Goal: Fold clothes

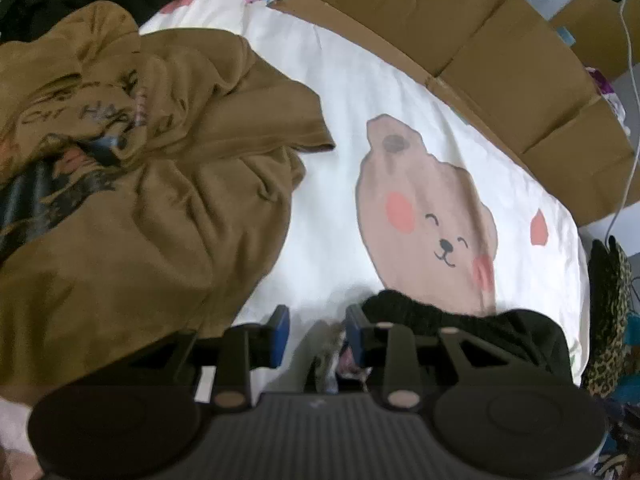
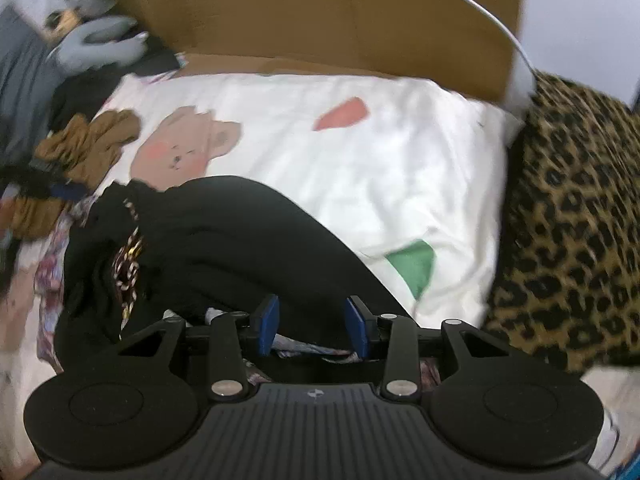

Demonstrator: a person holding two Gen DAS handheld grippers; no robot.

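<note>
A crumpled mustard-brown printed shirt (image 1: 132, 184) lies on the white bear-print sheet (image 1: 328, 168), left of my left gripper (image 1: 318, 330). That gripper stands open over bare sheet, nothing between its blue pads. A black garment (image 1: 472, 328) lies just right of it, against the right finger. In the right wrist view the black garment (image 2: 224, 240) is bunched on the sheet (image 2: 360, 168), with a patterned lining showing. My right gripper (image 2: 312, 320) is open just above the garment's near edge. The brown shirt (image 2: 84, 148) appears far left, with the other gripper's blue pad beside it.
Flattened cardboard (image 1: 460, 36) runs along the far side of the bed. A leopard-print fabric (image 2: 568, 224) lies at the right edge. A grey plush toy (image 2: 96, 40) and dark clothes sit at the far left. A white cable (image 2: 492, 12) hangs over the cardboard.
</note>
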